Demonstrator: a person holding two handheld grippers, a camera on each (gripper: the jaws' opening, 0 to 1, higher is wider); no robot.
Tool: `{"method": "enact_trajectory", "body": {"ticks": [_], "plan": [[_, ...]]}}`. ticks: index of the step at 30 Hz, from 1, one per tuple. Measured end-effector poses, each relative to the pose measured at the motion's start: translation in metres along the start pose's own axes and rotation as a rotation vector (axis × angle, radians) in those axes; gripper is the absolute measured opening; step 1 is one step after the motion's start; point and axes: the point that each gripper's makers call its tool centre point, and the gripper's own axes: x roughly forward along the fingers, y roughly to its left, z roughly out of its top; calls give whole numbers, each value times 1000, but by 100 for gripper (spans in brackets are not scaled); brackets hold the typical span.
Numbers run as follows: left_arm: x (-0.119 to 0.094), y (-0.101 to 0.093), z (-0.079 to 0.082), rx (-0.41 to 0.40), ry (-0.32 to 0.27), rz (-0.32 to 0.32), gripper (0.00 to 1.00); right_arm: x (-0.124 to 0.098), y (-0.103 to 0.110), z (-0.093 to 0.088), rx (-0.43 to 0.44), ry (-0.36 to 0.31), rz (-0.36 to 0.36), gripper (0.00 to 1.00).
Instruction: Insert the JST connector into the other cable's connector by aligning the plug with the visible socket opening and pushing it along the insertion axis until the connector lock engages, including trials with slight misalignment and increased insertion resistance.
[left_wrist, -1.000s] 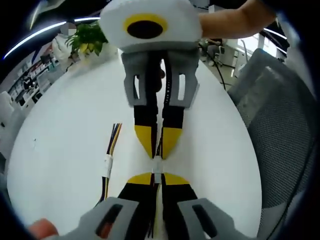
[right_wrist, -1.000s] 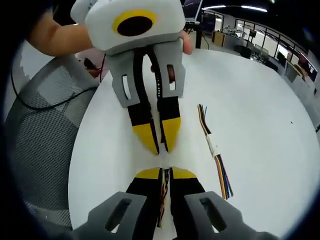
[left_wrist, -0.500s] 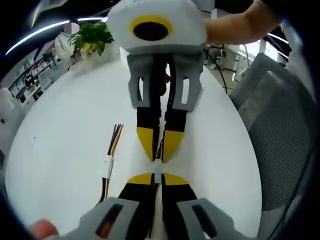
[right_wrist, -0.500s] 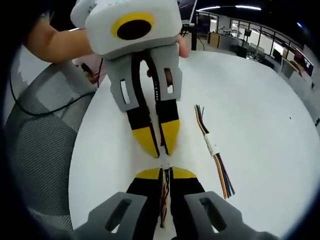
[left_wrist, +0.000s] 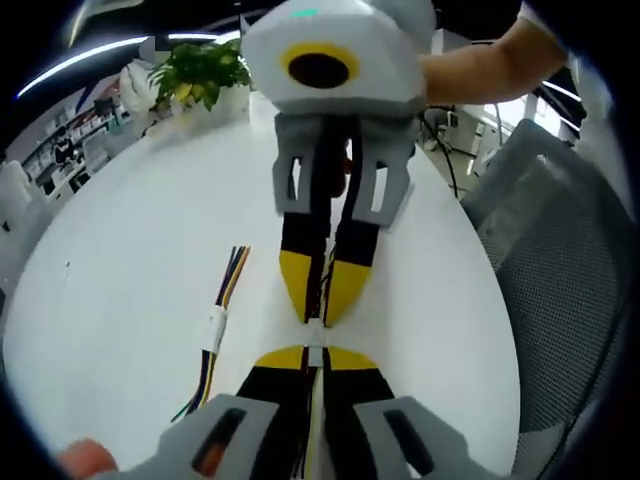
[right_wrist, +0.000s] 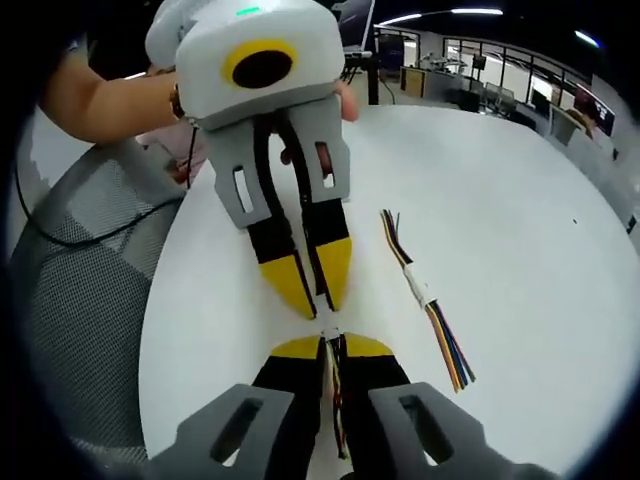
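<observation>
Your left gripper (left_wrist: 314, 356) and right gripper (right_wrist: 331, 344) are meeting tip to tip over the white bench (left_wrist: 120, 270), each clamping a connector (left_wrist: 314, 334) with its wires, the white housings touching. A spare cable (right_wrist: 425, 300) is lying just beside them.

the white jst connector (left_wrist: 314, 343) sits pinched between my two claw tips, its multicoloured wires (right_wrist: 334, 385) trailing back; a spare cable (right_wrist: 424, 296) lies flat on the bench nearby.
</observation>
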Motion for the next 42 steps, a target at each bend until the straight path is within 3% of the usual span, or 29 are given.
{"method": "enact_trajectory", "body": {"ticks": [5,8,16,19,27,42], "plan": [[0,1,0,10,7,-3,0,0,-2,1,2,-33,-14,2],[0,10,2,26,21,7,0,0,-8,4,-27,-37,-41,2],[-3,37,6,40,35,50,0,-2,-34,16,19,-96,-95,3],[-3,41,5,50,50,59,0,1,-37,18,-1,-99,-111,3],[0,46,0,16,67,80,0,6,-41,17,-54,-80,-142,4],[-2,49,-3,-11,57,97,0,5,-39,13,30,-101,-136,12]]}}
